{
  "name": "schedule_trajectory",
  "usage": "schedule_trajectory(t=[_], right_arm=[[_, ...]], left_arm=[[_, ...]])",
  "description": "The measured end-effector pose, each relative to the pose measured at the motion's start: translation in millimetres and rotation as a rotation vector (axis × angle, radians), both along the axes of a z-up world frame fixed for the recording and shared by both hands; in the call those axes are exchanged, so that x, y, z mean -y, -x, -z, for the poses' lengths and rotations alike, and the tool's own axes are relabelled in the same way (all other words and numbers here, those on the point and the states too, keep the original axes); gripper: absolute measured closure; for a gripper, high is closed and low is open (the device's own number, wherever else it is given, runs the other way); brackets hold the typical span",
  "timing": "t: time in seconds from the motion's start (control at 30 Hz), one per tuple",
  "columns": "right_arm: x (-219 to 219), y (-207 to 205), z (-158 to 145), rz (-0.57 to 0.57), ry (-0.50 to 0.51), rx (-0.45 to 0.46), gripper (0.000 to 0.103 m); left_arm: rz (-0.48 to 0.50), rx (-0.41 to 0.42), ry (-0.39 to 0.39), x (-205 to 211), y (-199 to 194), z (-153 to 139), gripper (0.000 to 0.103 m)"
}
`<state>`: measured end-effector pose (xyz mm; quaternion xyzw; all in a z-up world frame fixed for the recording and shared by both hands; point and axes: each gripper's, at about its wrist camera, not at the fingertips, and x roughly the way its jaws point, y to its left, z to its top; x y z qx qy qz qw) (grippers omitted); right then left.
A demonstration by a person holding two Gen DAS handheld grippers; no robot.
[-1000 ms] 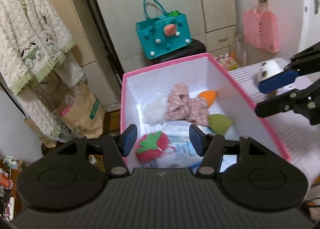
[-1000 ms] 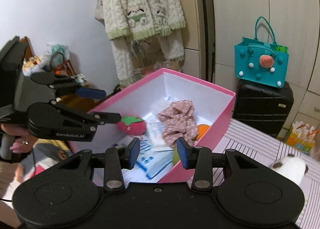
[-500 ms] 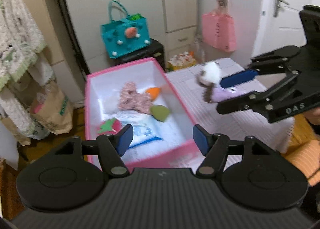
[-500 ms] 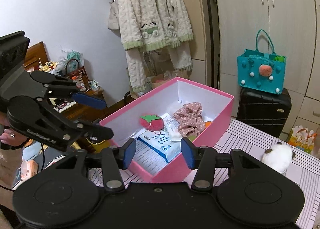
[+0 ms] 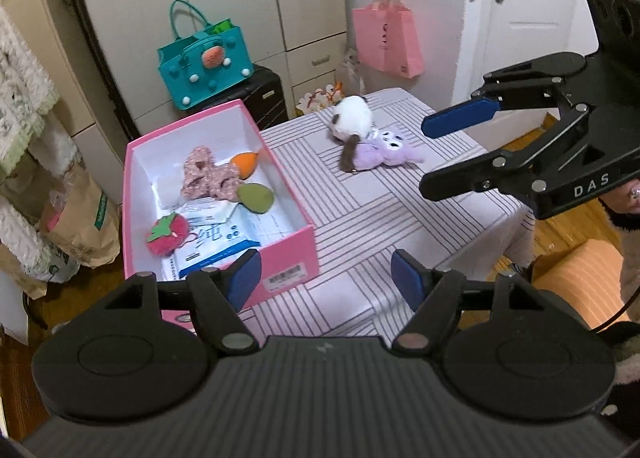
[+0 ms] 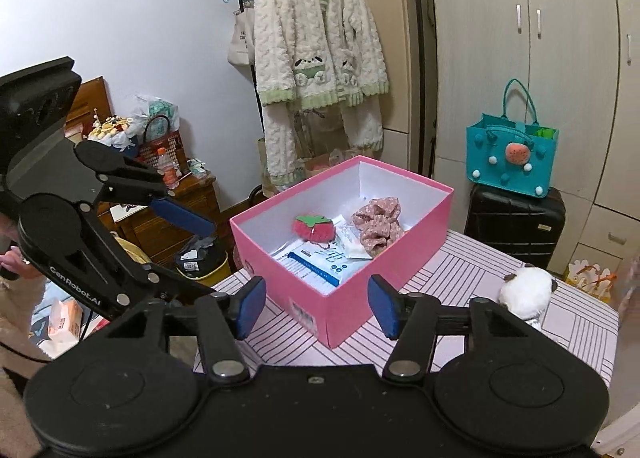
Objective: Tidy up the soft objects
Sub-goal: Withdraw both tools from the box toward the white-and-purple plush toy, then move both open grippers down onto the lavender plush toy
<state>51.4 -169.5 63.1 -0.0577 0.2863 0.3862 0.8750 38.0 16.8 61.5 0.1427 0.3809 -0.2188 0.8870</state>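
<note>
Soft toys: a white plush [image 5: 354, 118] and a purple plush [image 5: 384, 152] lie touching each other on the striped tablecloth [image 5: 360, 210], well apart from both grippers
Pink box [image 5: 288, 254]: stands on the table's left part, holding a strawberry plush [image 5: 168, 236], a floral scrunchie [image 5: 204, 178], an orange piece [image 5: 246, 163], a green piece [image 5: 256, 197] and tissue packs [image 5: 216, 238]
Left gripper [image 5: 326, 278]: blue pads apart, jaws have just been opening, nothing between them
Right gripper [image 6: 316, 304]: pads apart, just been opening, empty, box's near corner seen beyond

pink box [image 5: 294, 248], red strawberry plush [image 5: 168, 235], purple plush [image 5: 384, 150], pink-striped tablecloth [image 5: 360, 214].
</note>
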Motion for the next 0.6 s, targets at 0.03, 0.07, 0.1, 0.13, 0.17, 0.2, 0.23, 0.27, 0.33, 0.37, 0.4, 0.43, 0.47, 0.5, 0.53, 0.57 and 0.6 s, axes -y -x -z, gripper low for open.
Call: schedule_trajectory(t=[0.03,0.07,0.1,0.13,0.17,0.2,0.23,0.27,0.33,0.37,0.4,0.43,0.47,0.5,0.53,0.57,0.6], right_arm=[[2.8,4.5,0.2,0.003,-0.003,0.007,0.04],[5.3,7.9,0.8,0.009,-0.007,0.013,0.039],[8.1,10.2,1.6,0.015,-0.01,0.02,0.038],[10.2,13.5,3.4,0.02,-0.01,0.027,0.037],[12.8,16.8,6.1,0.026,-0.013,0.031,0.036],[15.9,18.9,9.1,0.029,-0.016,0.03,0.036],[19.3,21.2,12.2,0.033,-0.018,0.028,0.035],[22.8,23.0,16.1,0.038,-0.02,0.025,0.035],[30.7,25.5,23.3,0.053,-0.023,0.017,0.035],[34.9,26.5,27.3,0.062,-0.023,0.013,0.034],[38.6,27.9,30.9,0.072,-0.024,0.008,0.034],[42.6,28.1,34.3,0.081,-0.025,0.0,0.034],[46.5,27.4,37.3,0.09,-0.028,-0.009,0.033],[49.9,27.6,40.4,0.098,-0.03,-0.016,0.033],[53.5,27.0,43.3,0.108,-0.031,-0.022,0.032],[57.2,27.0,46.5,0.12,-0.027,-0.023,0.032],[59.9,26.6,49.4,0.133,-0.02,-0.021,0.032]], left_arm=[[0.011,0.001,0.0,2.8,2.0,2.1,0.03],[0.015,-0.001,0.003,4.8,2.4,4.1,0.03],[0.018,-0.003,0.006,6.8,2.1,6.0,0.03],[0.02,-0.008,0.011,8.9,1.0,9.3,0.03],[0.021,-0.008,0.013,10.8,-0.4,11.9,0.03],[0.018,-0.002,0.009,13.3,-2.2,14.6,0.03],[0.012,0.008,-0.004,16.4,-3.7,19.6,0.03],[0.008,0.012,-0.015,19.1,-5.1,23.7,0.03],[0.014,0.003,-0.024,24.3,-7.7,32.2,0.03],[0.022,-0.005,-0.021,27.2,-8.8,35.8,0.03],[0.03,-0.009,-0.014,29.1,-9.6,38.7,0.03],[0.04,-0.006,-0.004,31.3,-10.2,40.9,0.03],[0.047,0.005,0.007,34.1,-10.1,43.0,0.03],[0.049,0.023,0.012,37.4,-9.3,45.1,0.03],[0.051,0.046,0.013,41.6,-8.7,48.2,0.03],[0.056,0.062,0.01,45.8,-8.0,50.8,0.03],[0.063,0.076,0.01,49.9,-7.8,53.2,0.03]])
